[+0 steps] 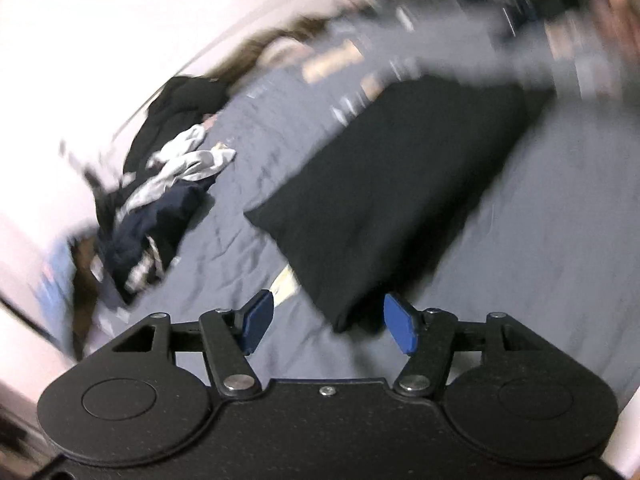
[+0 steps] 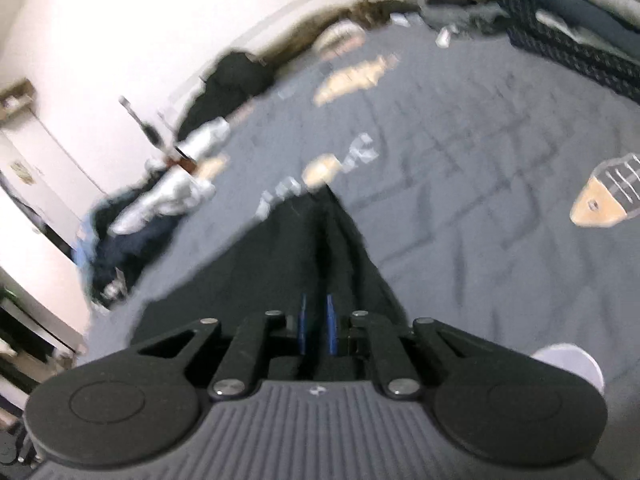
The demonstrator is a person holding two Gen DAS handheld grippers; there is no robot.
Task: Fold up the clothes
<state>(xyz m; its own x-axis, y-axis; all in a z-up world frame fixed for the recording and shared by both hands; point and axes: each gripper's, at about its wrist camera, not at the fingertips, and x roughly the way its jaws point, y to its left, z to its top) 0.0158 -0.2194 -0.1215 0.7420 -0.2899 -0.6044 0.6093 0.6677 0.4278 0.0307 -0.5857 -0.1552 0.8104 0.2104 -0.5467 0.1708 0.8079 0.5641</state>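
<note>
Quilted grey bedspread [image 2: 460, 184] w/ flat black garment [image 1: 384, 184].

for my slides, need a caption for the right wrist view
Right gripper shut on black garment, lifting it over the grey bedspread.

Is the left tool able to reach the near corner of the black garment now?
Probably yes: the left tool is open, and the black garment has its corner just ahead, between its fingers, with nothing in between.

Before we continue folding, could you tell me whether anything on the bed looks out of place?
Only the crumpled pile of clothes at the bed's far edge looks untidy. The black garment lies flat, one end pinched in the right claw.
</note>
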